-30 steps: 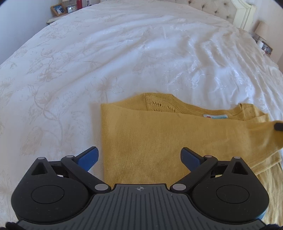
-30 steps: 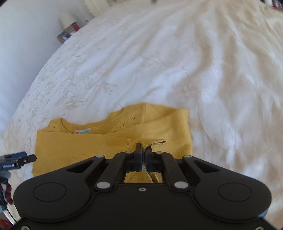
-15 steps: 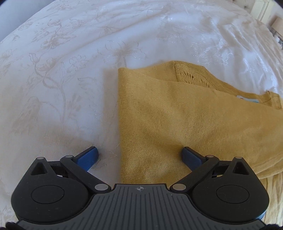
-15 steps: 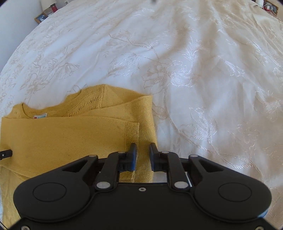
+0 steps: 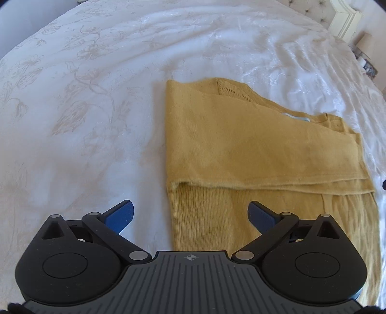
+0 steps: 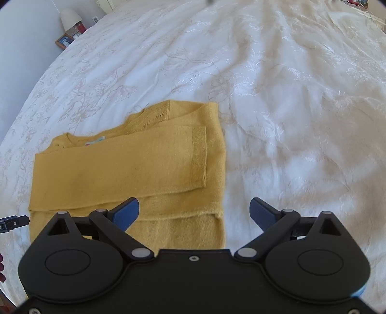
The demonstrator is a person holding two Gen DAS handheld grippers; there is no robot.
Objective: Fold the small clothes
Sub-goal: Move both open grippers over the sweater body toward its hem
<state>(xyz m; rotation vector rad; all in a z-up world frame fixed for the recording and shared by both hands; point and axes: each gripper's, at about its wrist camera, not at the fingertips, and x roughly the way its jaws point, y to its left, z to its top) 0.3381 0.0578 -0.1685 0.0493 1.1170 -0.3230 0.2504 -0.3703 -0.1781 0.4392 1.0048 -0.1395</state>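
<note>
A mustard-yellow knit sweater (image 5: 253, 149) lies flat on the white bedspread, both sleeves folded across its chest. In the right wrist view the same sweater (image 6: 125, 169) shows a sleeve cuff lying near its right edge. My left gripper (image 5: 190, 215) hovers open over the sweater's lower left corner, one pad above the bedspread, the other above the knit. My right gripper (image 6: 194, 212) is opening wide over the lower right edge, and nothing is pinched between its pads. The tip of the left gripper (image 6: 14, 221) shows at the left edge of the right wrist view.
The white floral bedspread (image 5: 84, 108) spreads wide around the sweater. A tufted headboard and a white bedpost (image 5: 342, 19) stand at the far right. A bedside table with a lamp (image 6: 68, 18) and a picture frame (image 6: 64, 41) sits beyond the bed's left side.
The right gripper was shut on the sleeve cuff, then let it go and spread wide; the cuff now lies flat. Both grippers have drawn back towards the sweater's lower edge.
</note>
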